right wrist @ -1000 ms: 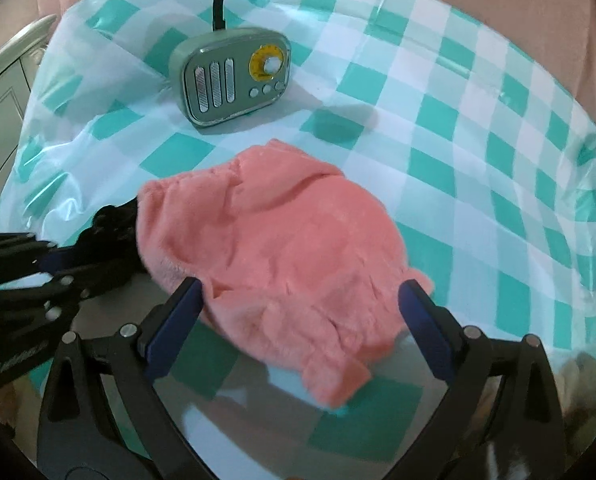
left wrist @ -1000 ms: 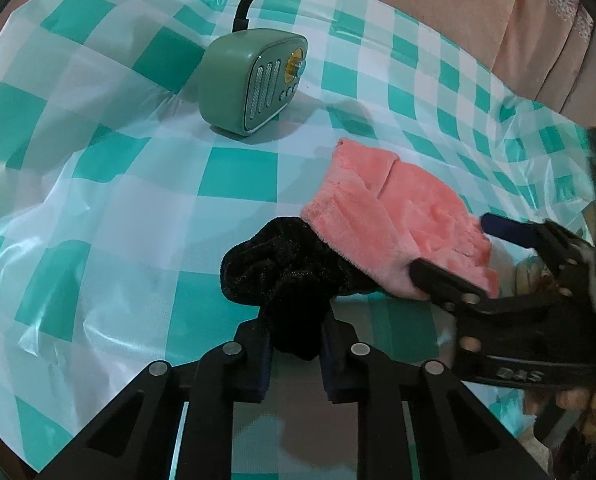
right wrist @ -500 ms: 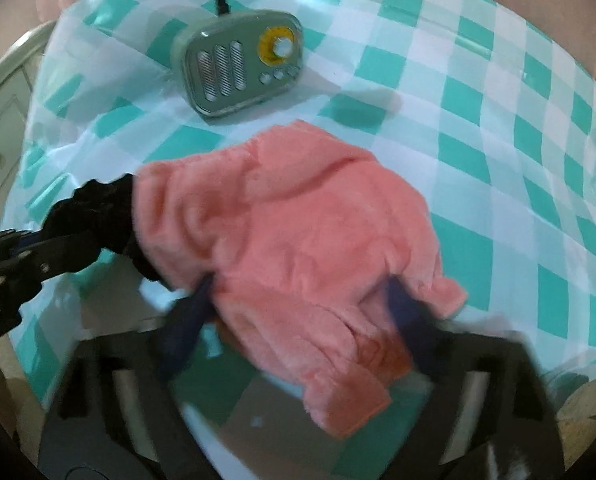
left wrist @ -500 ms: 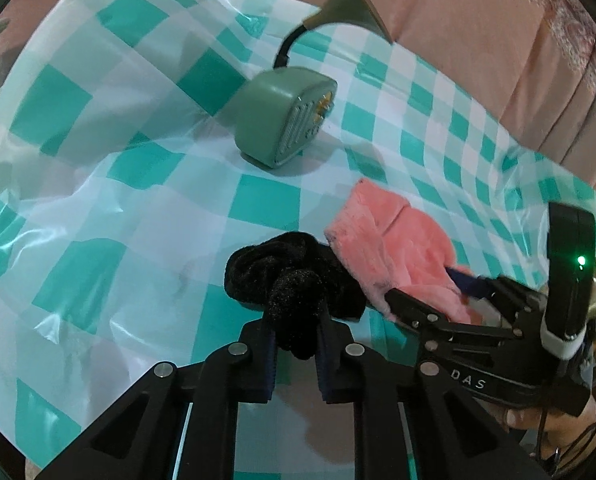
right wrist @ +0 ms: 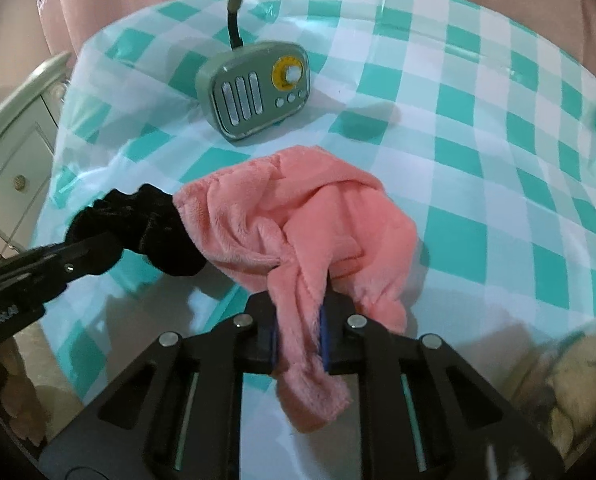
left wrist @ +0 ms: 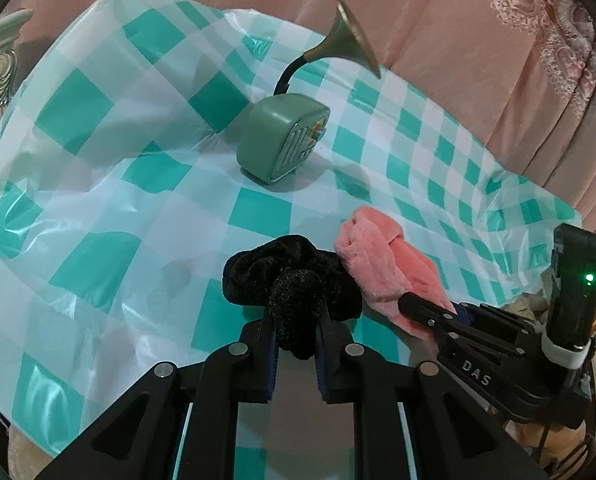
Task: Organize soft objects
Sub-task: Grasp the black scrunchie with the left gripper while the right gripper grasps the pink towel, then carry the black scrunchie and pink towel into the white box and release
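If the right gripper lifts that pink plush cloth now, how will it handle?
The pink plush cloth is probably floppy: it bunches in folds, its tail drooping past the right gripper. Likely light. Its edge touches the black velvet scrunchie, so it might drag there.

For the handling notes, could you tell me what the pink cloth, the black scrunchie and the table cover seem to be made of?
Pink cloth: plush fleece, probably; fuzzy matte nap, soft folds.
Black scrunchie: velvet-like fabric; dark gathered ruffles with faint sheen.
Table cover: thin plastic sheet, apparently; glossy highlights and crisp wrinkles across the checks.
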Motion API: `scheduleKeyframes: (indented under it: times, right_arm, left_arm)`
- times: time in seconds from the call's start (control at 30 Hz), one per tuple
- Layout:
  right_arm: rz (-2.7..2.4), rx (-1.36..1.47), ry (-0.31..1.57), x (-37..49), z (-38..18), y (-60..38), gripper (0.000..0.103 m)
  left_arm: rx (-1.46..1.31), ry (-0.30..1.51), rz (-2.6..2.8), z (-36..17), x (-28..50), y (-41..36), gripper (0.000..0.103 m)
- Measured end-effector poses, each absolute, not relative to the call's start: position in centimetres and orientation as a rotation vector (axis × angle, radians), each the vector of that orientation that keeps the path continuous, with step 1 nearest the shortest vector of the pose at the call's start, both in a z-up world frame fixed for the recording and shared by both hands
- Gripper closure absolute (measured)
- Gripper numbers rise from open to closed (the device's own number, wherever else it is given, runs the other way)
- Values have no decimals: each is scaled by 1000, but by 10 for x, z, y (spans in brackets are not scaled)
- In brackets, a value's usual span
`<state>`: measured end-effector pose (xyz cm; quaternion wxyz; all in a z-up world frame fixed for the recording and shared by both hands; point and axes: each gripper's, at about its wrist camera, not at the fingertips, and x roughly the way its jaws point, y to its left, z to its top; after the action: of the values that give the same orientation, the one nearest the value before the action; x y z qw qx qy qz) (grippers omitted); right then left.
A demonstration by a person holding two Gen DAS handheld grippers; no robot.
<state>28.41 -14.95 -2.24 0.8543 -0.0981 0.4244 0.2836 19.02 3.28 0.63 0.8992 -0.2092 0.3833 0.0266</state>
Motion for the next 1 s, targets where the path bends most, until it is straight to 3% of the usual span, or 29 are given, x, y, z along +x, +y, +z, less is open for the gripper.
scheduleKeyframes:
  times: [1.0]
  right_arm:
    - [546, -77, 769, 124, 54, -271, 85]
  left_arm:
    - [-373, 720, -64, 59, 68, -65, 87]
